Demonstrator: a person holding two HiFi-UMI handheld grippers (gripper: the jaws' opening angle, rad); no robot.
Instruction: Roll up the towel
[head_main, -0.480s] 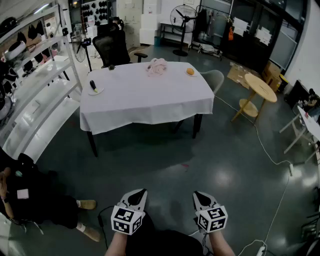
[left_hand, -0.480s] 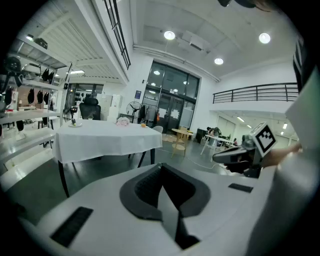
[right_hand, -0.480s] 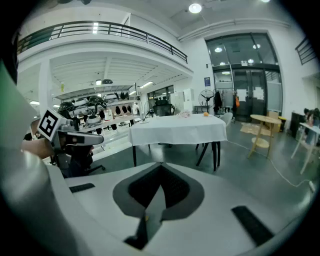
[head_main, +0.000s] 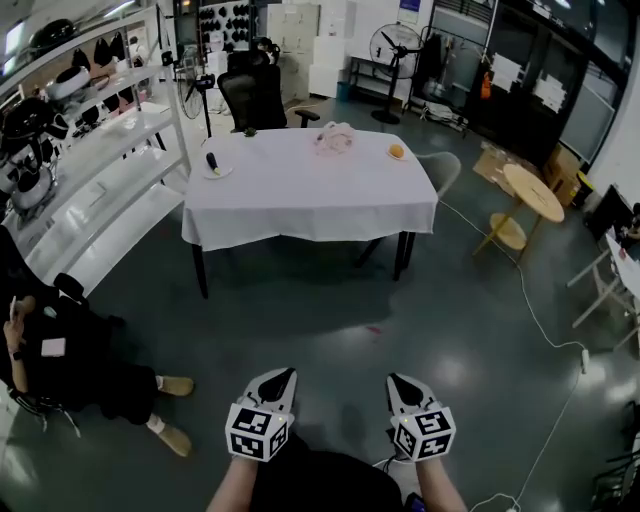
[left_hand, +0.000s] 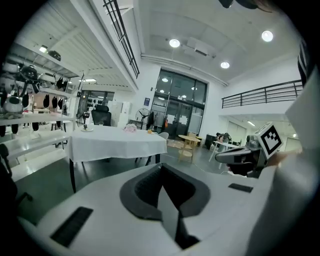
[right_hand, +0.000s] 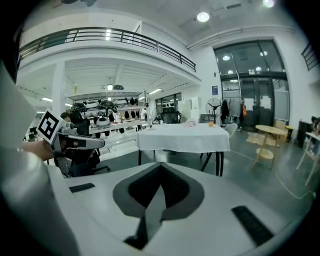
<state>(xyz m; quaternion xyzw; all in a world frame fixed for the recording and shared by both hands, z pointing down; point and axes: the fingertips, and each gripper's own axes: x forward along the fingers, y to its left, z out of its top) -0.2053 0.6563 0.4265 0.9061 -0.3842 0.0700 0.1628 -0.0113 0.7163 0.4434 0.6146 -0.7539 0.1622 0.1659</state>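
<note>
A crumpled pink towel (head_main: 335, 138) lies on the far side of a table with a white cloth (head_main: 310, 190); it shows small in the left gripper view (left_hand: 130, 128) and the right gripper view (right_hand: 190, 122). My left gripper (head_main: 283, 376) and right gripper (head_main: 395, 382) hang low in the head view, well short of the table, above the grey floor. Both are shut with nothing between the jaws. The left gripper (left_hand: 161, 170) and right gripper (right_hand: 160, 170) point toward the table from a distance.
An orange object (head_main: 396, 152) and a plate with a dark item (head_main: 213, 168) sit on the table. A black office chair (head_main: 250, 97) stands behind it. White shelves (head_main: 110, 150) run along the left, a seated person (head_main: 70, 365) is at lower left, a round wooden table (head_main: 532, 195) at right.
The view has shifted: the table now sits slightly lower and to the right in the head view. Both grippers stay shut in about the same place.
</note>
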